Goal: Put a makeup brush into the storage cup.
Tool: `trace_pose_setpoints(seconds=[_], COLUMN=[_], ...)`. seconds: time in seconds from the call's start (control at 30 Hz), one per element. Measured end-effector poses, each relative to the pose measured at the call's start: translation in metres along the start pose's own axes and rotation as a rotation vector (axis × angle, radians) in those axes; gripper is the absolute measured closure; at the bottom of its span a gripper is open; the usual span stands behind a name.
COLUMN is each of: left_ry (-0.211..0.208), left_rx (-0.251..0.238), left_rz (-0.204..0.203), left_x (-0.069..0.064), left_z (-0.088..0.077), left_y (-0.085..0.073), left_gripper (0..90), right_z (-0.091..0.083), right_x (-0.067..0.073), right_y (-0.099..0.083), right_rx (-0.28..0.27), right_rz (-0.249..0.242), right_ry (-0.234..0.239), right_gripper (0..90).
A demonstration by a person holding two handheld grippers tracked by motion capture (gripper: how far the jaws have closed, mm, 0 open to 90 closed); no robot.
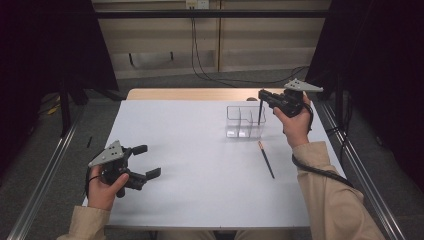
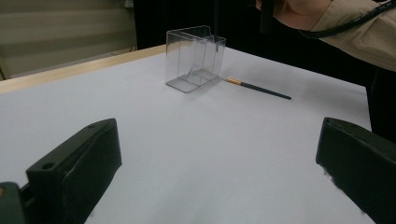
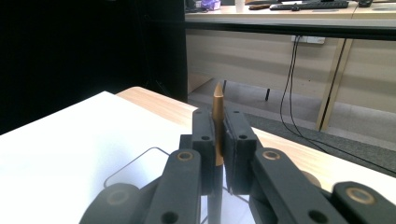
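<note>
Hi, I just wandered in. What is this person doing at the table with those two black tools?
A person holds a two-fingered gripper in each hand. The right gripper is clamped on a thin dark stick with a gold tip, held upright over a clear divided box. A second stick lies flat on the white table just beside the box. The left gripper sits open near the person, holding nothing.
</note>
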State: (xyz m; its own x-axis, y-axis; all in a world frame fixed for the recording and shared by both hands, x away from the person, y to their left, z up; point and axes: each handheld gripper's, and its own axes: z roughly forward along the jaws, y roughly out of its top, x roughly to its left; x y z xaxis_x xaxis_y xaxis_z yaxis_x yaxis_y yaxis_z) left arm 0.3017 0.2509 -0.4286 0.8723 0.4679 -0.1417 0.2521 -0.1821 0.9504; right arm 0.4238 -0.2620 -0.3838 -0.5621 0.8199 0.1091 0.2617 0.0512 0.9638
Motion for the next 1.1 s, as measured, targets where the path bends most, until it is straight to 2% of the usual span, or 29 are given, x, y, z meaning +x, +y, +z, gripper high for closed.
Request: trace_pose_setpoints(seconds=[0.17, 0.47, 0.5, 0.53, 0.57, 0.6, 0.7, 0.9, 1.1], left_ry=[0.004, 0.002, 0.002, 0.003, 0.003, 0.002, 0.008, 0.013, 0.016], left_rx=[-0.005, -0.001, -0.002, -0.002, -0.002, -0.003, -0.002, 0.002, -0.002], left_rz=[-0.011, -0.003, -0.003, -0.003, -0.003, -0.006, -0.010, -0.007, -0.007], left_x=[0.000, -0.001, -0.001, -0.001, -0.001, 0.000, -0.001, -0.002, -0.002], left_z=[-0.001, -0.001, -0.001, -0.001, -0.001, -0.001, -0.001, -0.001, -0.003], left_y=[-0.001, -0.001, -0.001, -0.001, -0.001, -0.001, -0.001, -0.002, -0.002], left_gripper=[0.2, 0.2, 0.2, 0.2, 0.2, 0.2, 0.2, 0.2, 0.2], right_z=[-0.001, -0.001, -0.001, -0.001, -0.001, -0.001, -0.003, -0.011, -0.019], right_x=[-0.001, 0.002, 0.002, 0.002, 0.002, 0.002, 0.004, 0.005, 0.009], right_y=[-0.005, -0.009, -0.009, -0.009, -0.008, -0.008, -0.007, -0.008, -0.011], right_rx=[0.001, 0.012, 0.015, 0.014, 0.007, 0.006, 0.003, -0.019, -0.027], right_rz=[0.010, 0.012, 0.006, 0.004, 0.008, 0.010, 0.010, 0.021, 0.014], right_ry=[0.003, 0.016, 0.014, 0.020, 0.020, 0.015, 0.008, 0.017, 0.037], right_gripper=[84.9, 84.5, 81.8, 72.5, 58.5, 50.3, 36.5, 21.6, 17.1])
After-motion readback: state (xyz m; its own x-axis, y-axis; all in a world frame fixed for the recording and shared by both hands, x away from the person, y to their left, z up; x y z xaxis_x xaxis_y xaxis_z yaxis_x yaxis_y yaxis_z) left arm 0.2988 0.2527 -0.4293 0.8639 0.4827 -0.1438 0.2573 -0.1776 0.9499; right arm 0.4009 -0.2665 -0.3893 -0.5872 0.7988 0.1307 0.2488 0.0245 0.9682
